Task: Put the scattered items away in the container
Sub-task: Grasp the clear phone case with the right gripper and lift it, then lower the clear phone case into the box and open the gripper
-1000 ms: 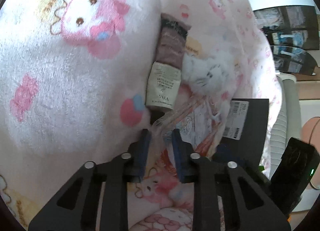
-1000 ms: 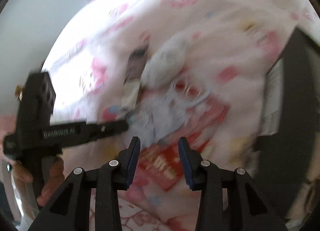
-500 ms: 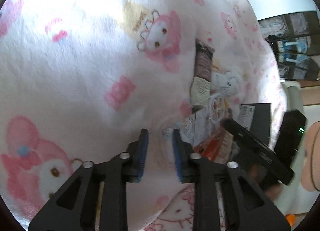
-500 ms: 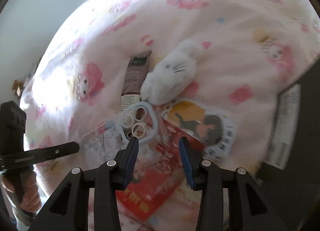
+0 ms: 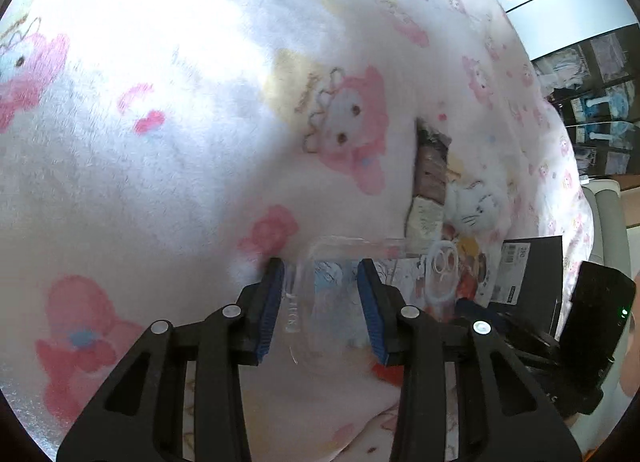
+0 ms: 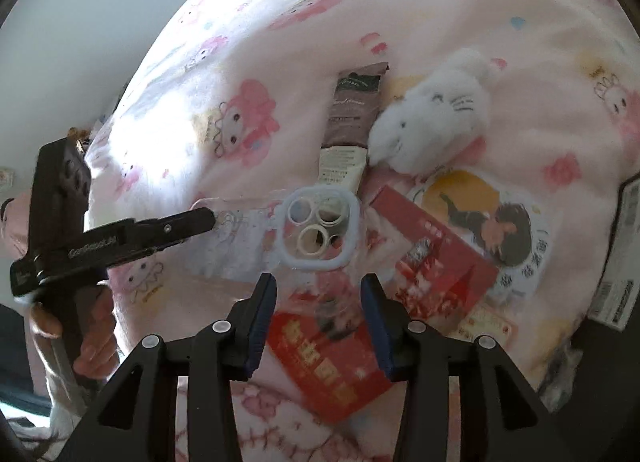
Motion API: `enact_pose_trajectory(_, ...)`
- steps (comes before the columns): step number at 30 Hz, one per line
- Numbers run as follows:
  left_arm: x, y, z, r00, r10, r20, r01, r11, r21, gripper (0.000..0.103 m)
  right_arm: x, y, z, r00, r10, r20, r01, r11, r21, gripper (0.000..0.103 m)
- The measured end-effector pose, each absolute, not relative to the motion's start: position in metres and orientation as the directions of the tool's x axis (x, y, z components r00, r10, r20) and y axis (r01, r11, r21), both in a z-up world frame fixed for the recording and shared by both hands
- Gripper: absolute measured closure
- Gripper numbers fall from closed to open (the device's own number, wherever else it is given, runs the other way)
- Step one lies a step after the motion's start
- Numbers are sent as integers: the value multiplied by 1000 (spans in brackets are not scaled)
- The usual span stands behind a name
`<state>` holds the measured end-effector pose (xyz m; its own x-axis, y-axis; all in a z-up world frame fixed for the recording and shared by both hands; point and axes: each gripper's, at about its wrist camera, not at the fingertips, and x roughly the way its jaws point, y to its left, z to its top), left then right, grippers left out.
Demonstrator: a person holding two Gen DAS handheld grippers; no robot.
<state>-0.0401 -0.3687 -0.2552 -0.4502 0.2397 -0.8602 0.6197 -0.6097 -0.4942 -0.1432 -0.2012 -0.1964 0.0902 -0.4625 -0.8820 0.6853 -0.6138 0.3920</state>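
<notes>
Items lie scattered on a pink cartoon-print blanket (image 6: 280,61): a clear phone case (image 6: 316,227) with a blue-white camera ring, a brown sachet (image 6: 352,117), a white plush cat (image 6: 432,117), a red booklet (image 6: 432,258), a round character card (image 6: 492,221). My left gripper (image 5: 320,290) is open with its jaws either side of the clear case's end (image 5: 320,286). It shows from the side in the right wrist view (image 6: 208,221). My right gripper (image 6: 318,302) is open, just short of the case's camera ring, above a red packet (image 6: 328,362).
A black box with white barcode labels (image 5: 532,262) lies at the blanket's right edge; it also shows in the right wrist view (image 6: 624,254). A white wall (image 6: 100,1) is behind the bed. Shelves (image 5: 600,101) stand at the far right.
My left gripper has opened wider and moved in onto the end of the clear case. My right gripper has also opened wider and closed in on the camera ring.
</notes>
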Motion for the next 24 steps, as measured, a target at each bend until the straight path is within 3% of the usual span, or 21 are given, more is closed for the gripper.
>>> enact_pose_trajectory(8, -41, -352, -254, -423, 209, -882, 628, -634, -451, 62, -148, -211, -213, 51, -445, -894, 685, -636, 355, 62)
enact_pose_trajectory(14, -44, -336, -201, -510, 233, -828, 535, -667, -518, 62, -139, -172, -147, -55, -513, -857, 700, -632, 333, 62)
enact_pose_trajectory(24, -99, -224, -123, -550, 374, -746, 225, -794, -564, 64, -149, -40, -69, -268, -534, -802, 595, -746, 299, 62)
